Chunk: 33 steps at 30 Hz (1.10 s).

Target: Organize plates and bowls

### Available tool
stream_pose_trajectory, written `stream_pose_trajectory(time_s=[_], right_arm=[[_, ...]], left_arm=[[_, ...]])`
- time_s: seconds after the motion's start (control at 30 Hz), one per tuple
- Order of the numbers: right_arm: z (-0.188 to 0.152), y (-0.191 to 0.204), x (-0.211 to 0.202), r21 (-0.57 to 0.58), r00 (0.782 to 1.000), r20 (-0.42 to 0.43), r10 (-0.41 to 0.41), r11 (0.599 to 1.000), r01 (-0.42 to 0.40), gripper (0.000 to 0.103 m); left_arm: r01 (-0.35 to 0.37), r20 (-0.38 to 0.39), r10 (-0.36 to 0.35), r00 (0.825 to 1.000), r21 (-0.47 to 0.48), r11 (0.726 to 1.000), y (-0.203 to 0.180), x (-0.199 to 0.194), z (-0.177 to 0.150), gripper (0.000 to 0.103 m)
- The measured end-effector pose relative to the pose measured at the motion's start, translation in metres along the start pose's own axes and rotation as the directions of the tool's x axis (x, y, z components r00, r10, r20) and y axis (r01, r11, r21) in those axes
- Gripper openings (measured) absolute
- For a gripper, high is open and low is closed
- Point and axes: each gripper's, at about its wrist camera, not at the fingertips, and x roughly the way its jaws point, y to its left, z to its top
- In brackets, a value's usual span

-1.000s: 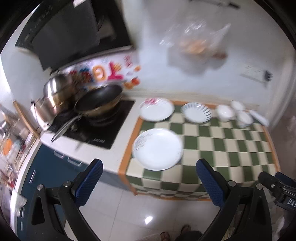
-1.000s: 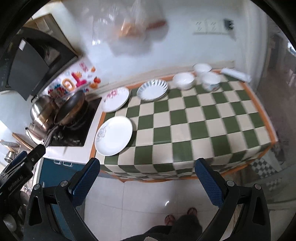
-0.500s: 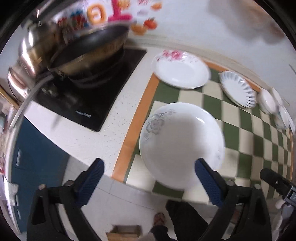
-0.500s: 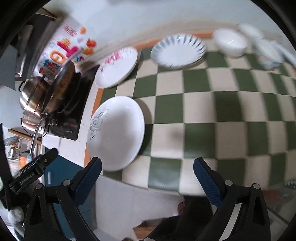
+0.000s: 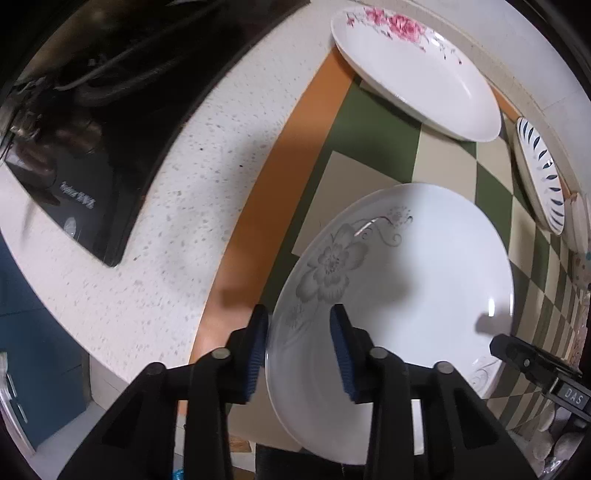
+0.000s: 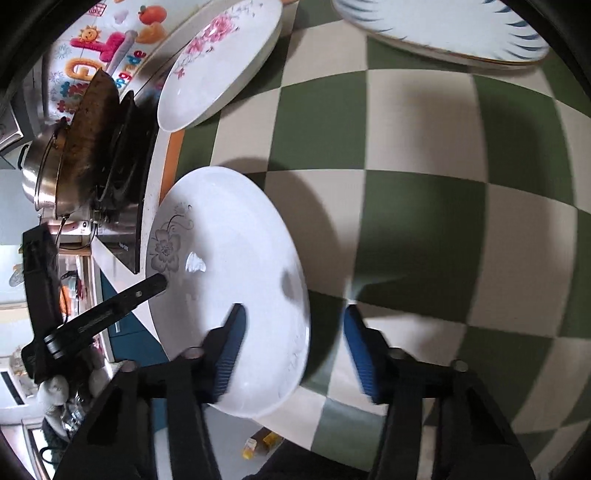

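Left wrist view: your left gripper has its blue fingers partly closed around the near-left rim of the grey-flower plate, one finger outside the rim and one over the plate's inner face. Whether they actually pinch the rim you cannot tell from here; a narrow gap seems to show on each side. The plate sits at the near-left corner of the checkered tabletop, overhanging the near edge. Beyond it lies the pink-flower plate, well apart, and to the right the blue-striped plate at the frame edge. To the left, the speckled counter carries the black cooktop. A finger of your right gripper pokes in at the lower right, over the plate's right rim.

Right wrist view: your right gripper has its fingers wide apart, straddling the right rim of the grey-flower plate: the left finger hovers over the plate's face, the right one over the green-and-cream tabletop beside it. They grip nothing. The left gripper reaches the plate's far-left rim. The pink-flower plate and blue-striped plate lie farther back; a wok and steel pot stand on the cooktop at left.
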Motion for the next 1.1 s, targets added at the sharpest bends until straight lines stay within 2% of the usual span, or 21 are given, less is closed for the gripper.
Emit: stream_pose_trajectory(time_s=[0.07,0.1,0.17,0.23,0.47,0.7,0.87,1.1], right_arm=[[0.005,0.003,0.009,0.002,1.000,-0.008,0.006,1.000,-0.006,0.028],[0.005,0.003,0.012,0.008,1.000,-0.014,0.012,1.000,-0.012,0.023],[0.003,0.005,0.015,0.012,1.000,-0.005,0.001,1.000,-0.001,0.014],[0.002,0.007,0.016,0.008,1.000,0.011,-0.002,1.000,0.002,0.011],[-0.007,0.004,0.011,-0.005,0.999,0.031,-0.007,1.000,0.007,0.011],[-0.016,-0.016,-0.027,0.013,0.997,0.080,0.005,1.000,-0.006,0.011],[-0.021,-0.035,-0.067,0.041,0.991,0.135,0.002,0.999,-0.007,0.011],[-0.028,-0.089,-0.119,0.123,0.979,0.204,-0.029,0.992,0.004,0.011]], left_arm=[[0.005,0.004,-0.006,1.000,0.006,1.000,0.001,-0.001,0.000,0.027],[0.008,0.007,-0.008,1.000,0.006,1.000,0.001,-0.001,0.001,0.025],[0.018,0.014,-0.019,1.000,0.008,1.000,0.002,-0.005,0.000,0.024],[0.019,0.024,-0.019,1.000,0.018,1.000,0.001,-0.007,0.000,0.023],[0.027,0.054,-0.030,0.998,0.056,0.998,-0.009,-0.022,-0.006,0.023],[0.036,0.090,-0.048,0.995,0.127,0.991,-0.044,-0.052,-0.010,0.023],[0.052,0.115,-0.077,0.990,0.203,0.978,-0.083,-0.065,-0.009,0.023],[0.073,0.099,-0.109,0.989,0.314,0.947,-0.150,-0.048,-0.010,0.023]])
